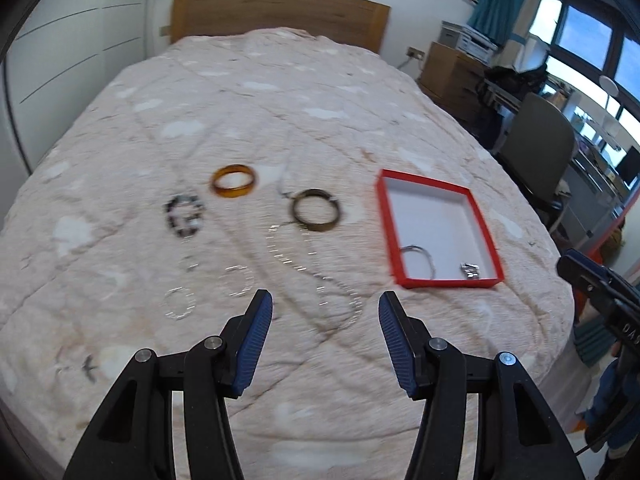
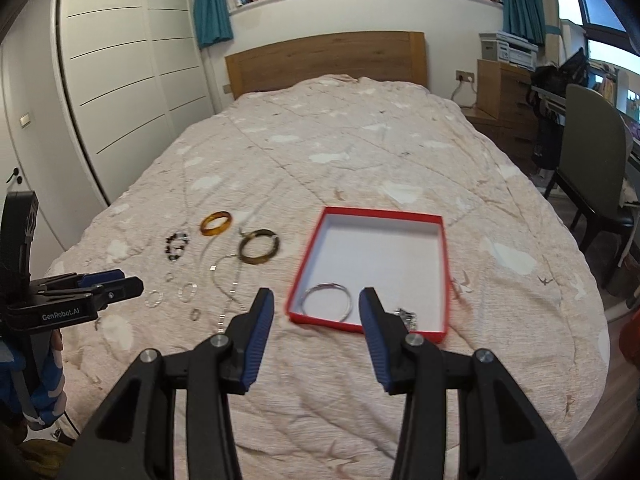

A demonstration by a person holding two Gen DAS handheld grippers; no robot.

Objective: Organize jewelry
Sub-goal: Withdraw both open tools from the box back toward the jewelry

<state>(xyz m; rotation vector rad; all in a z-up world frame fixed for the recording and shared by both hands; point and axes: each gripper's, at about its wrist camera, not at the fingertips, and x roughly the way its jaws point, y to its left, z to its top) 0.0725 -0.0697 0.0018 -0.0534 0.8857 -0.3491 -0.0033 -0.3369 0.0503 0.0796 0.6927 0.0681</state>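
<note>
With both tongs spread and empty above the near edge of the bed (image 2: 360,152), I see my left tongs (image 1: 325,312) and right tongs (image 2: 316,312) pinching nothing. Red box (image 2: 384,214) sits right of the loose jewelry, holding a silver bangle (image 2: 326,300) and a small metal piece (image 1: 470,270). Amber bangle (image 1: 234,181), brown bangle (image 1: 316,210) and black bead bracelet (image 1: 183,216) lie left, on the quilt.

Black hand-held gripper (image 1: 325,312), ribbed blue pads, silver pivot screws, "GenRobot.AI" mark, blue sleeve (image 2: 46,380)
</note>
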